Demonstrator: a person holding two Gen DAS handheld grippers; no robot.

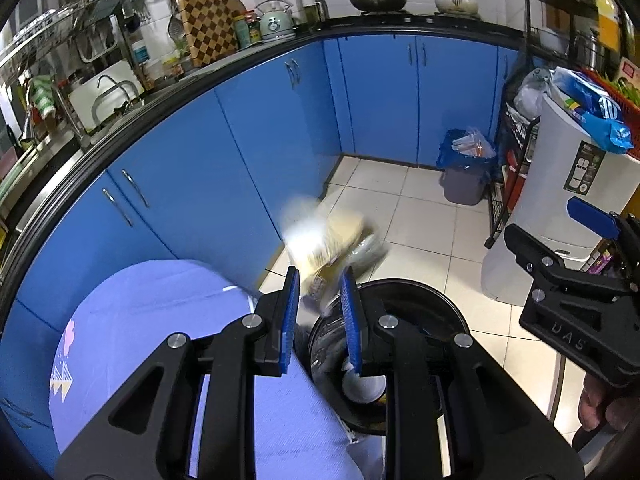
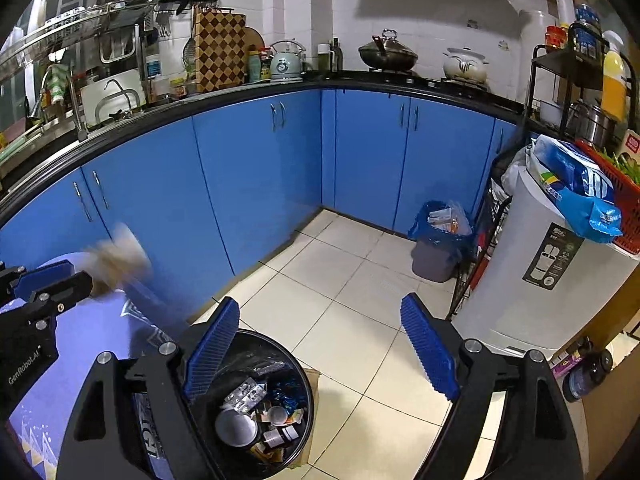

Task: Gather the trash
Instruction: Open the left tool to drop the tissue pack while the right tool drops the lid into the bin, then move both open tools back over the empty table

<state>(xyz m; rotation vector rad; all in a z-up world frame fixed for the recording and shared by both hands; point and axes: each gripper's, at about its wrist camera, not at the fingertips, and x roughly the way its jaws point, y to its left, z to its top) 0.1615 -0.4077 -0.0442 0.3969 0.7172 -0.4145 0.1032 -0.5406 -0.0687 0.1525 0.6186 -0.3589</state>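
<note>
My left gripper has its 2 blue pads narrowed on a blurred yellow-white wrapper, pinching its lower end, I think, though the smear makes contact hard to read. It hangs right above the black bin, beside the purple table. My right gripper is spread wide, holding nothing, over the bin's far rim. Inside the bin: blister packs, a cup, scraps. Farther out, on the tile floor, a grey bin with a blue bag stands near the blue cabinets.
</note>
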